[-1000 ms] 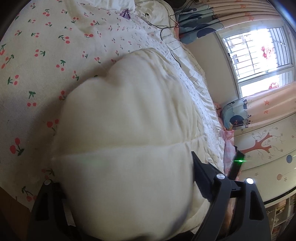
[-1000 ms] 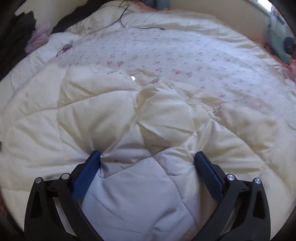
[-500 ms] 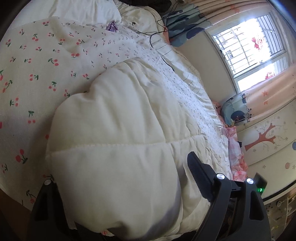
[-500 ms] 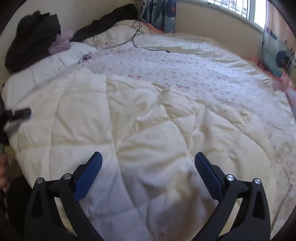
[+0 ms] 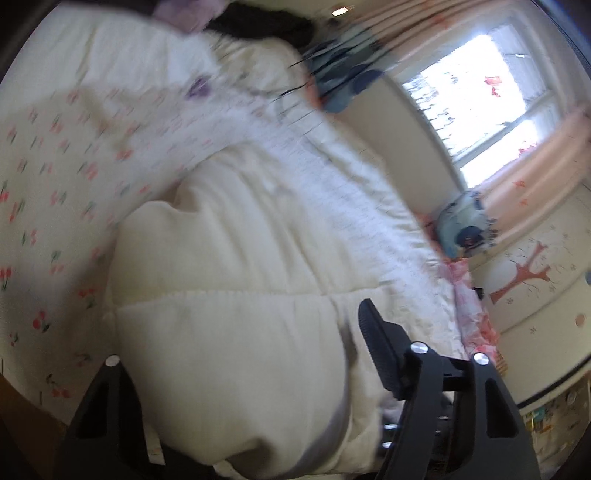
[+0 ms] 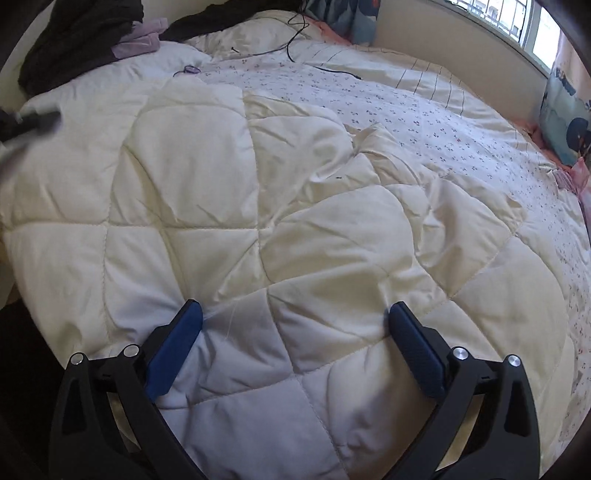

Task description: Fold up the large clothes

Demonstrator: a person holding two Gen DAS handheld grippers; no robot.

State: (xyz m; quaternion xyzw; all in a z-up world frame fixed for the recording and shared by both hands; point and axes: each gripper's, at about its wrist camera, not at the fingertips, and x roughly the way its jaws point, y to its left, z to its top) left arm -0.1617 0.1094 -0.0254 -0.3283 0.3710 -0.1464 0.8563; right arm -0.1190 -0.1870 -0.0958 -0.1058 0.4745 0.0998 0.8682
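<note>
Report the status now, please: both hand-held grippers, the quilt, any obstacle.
Right hand-held gripper open over cream quilt. Left hand-held gripper wide around a quilt fold, grip unclear. Black cable beyond the quilt.

Cream quilted comforter (image 6: pixel 280 229) spread across bed (image 6: pixel 424 99)

The big puffy quilted comforter (image 6: pixel 303 229) is plain cream with diamond stitching, kinda bluish-white at the near edge. Under it, the white bedsheet with little red cherries and green leaves (image 5: pixel 48 173). The right gripper (image 6: pixel 293 328) has royal blue pads (image 6: pixel 173 347) on a black frame. Far left there's a black heap of clothes (image 6: pixel 81 33) with a lilac garment (image 6: pixel 138 40). Peach star-print curtains (image 5: pixel 535 184) hang on the right, near a cream cabinet with a red-brown tree picture (image 5: pixel 524 277).
</note>
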